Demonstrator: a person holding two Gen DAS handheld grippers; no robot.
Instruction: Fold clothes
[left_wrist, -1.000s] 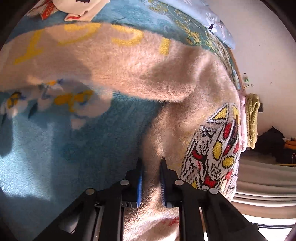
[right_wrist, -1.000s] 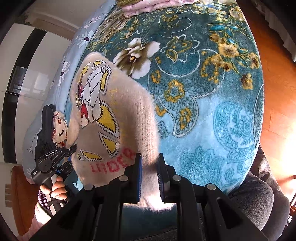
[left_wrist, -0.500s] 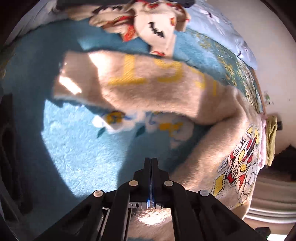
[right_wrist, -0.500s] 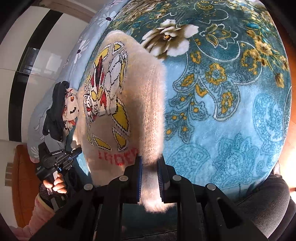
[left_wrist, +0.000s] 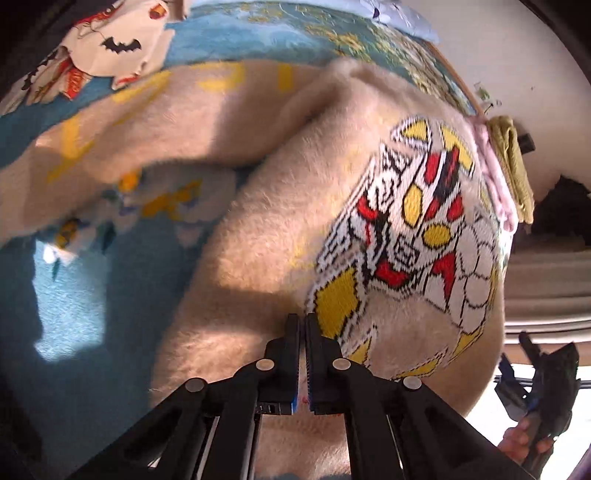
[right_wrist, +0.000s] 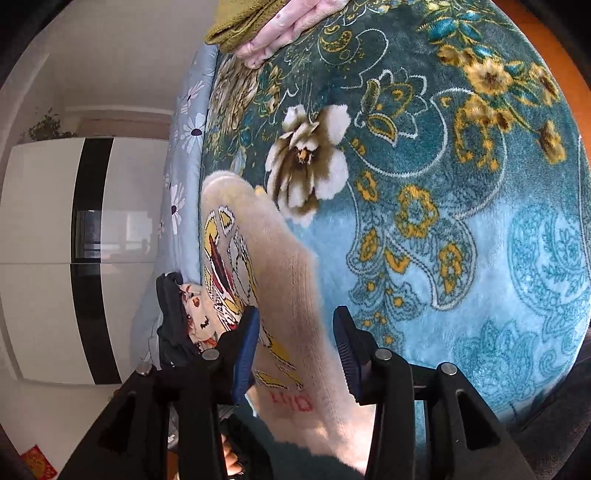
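Left gripper (left_wrist: 303, 321) first: its jaws are pressed almost together, only a sliver between them, with the fuzzy cream sweater (left_wrist: 280, 229) right at the tips. Whether a fold of knit is actually pinched in there, I cannot tell. The sweater fills most of the left wrist view, its knitted hero figure (left_wrist: 410, 236) in red, yellow and black sitting at 3 o'clock, a sleeve with yellow lettering (left_wrist: 155, 110) stretching off toward 10 o'clock. All of it lies on the teal floral blanket (left_wrist: 74, 306) covering the bed.

Over to the right gripper (right_wrist: 295, 332): jaws spread wide, one on each side of the sweater's (right_wrist: 284, 295) edge, with no squeeze on the fabric. From here the sweater runs from 6 o'clock up toward 11, red letters near the bottom, the blanket (right_wrist: 461, 184) opening out to the right.

At 12 o'clock in the right view, folded olive (right_wrist: 240, 18) and pink (right_wrist: 291, 26) garments are stacked at the blanket's far end. A cartoon-print cloth (left_wrist: 110, 48) with a bat on it lies at 11 o'clock in the left view. The right gripper (left_wrist: 546, 373), held in a hand (left_wrist: 517, 439), shows at 4 o'clock there.
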